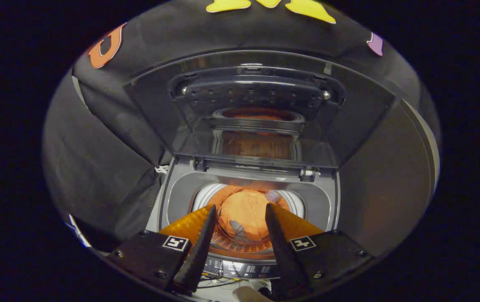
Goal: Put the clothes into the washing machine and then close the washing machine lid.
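Observation:
A top-loading washing machine point(323, 201) stands below and ahead of me. Its transparent lid point(256, 113) is raised upright at the back, hinged behind the opening. An orange garment point(244, 212) lies bunched inside the drum point(206, 195), seen between and beyond my fingers. My gripper point(240, 212) hovers above the machine's front edge, open, with nothing between its fingers. The orange cloth is mirrored in the lid's glass.
The machine's control panel point(240, 268) with buttons runs along the front edge, just under my fingers. Black cloth walls the booth on the left, right and behind the lid. Some thin wires show below the panel.

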